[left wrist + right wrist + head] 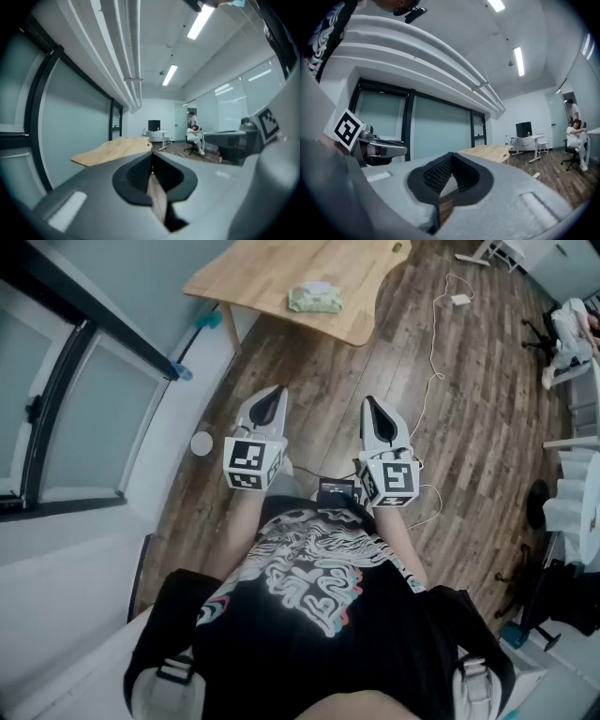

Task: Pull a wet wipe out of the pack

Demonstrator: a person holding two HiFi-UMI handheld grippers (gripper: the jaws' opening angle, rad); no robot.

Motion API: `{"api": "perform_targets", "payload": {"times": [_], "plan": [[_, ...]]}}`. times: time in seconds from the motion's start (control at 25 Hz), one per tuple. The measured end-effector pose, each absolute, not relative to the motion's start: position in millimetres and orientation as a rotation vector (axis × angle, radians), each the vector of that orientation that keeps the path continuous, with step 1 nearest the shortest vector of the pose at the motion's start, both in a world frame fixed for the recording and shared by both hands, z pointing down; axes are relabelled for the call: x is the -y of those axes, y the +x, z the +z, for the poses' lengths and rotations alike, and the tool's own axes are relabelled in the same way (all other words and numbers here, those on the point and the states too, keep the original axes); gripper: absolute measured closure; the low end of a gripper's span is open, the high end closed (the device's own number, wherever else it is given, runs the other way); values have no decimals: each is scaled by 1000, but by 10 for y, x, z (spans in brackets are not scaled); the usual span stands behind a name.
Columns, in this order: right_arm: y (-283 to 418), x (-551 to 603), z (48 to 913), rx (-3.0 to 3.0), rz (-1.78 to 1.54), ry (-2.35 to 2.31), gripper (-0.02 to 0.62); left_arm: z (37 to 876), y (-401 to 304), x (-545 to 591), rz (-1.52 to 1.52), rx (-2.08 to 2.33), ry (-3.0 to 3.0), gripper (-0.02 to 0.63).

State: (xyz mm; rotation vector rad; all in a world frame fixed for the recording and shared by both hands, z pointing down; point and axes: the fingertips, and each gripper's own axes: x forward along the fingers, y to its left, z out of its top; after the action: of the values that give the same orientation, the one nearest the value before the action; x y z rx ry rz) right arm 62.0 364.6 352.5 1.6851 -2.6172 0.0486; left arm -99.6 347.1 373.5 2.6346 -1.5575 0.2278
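Observation:
A pale green wet wipe pack (315,298) lies on a light wooden table (272,273) far ahead of me, at the top of the head view. I hold both grippers side by side in front of my chest, well short of the table. The jaws of my left gripper (275,395) are shut with nothing between them, its tips meeting (151,158). My right gripper (371,407) is shut and empty too (451,157). The table edge (117,147) shows beyond the left jaws and also past the right jaws (487,152); the pack is not visible in either gripper view.
A glass partition wall (84,399) runs along the left. A small white round object (202,442) sits on the wood floor near it. A white cable and adapter (459,299) lie right of the table. A seated person (194,136) and a desk with a monitor (524,129) are far back.

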Motion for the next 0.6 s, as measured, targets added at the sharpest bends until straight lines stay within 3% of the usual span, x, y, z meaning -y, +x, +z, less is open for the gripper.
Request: {"api": "perform_targets", "payload": {"times": [0.6], "plan": [[755, -3771, 3573, 2634, 111, 1701, 597, 3713, -923, -3576, 228, 1570, 2636, 615]]}}
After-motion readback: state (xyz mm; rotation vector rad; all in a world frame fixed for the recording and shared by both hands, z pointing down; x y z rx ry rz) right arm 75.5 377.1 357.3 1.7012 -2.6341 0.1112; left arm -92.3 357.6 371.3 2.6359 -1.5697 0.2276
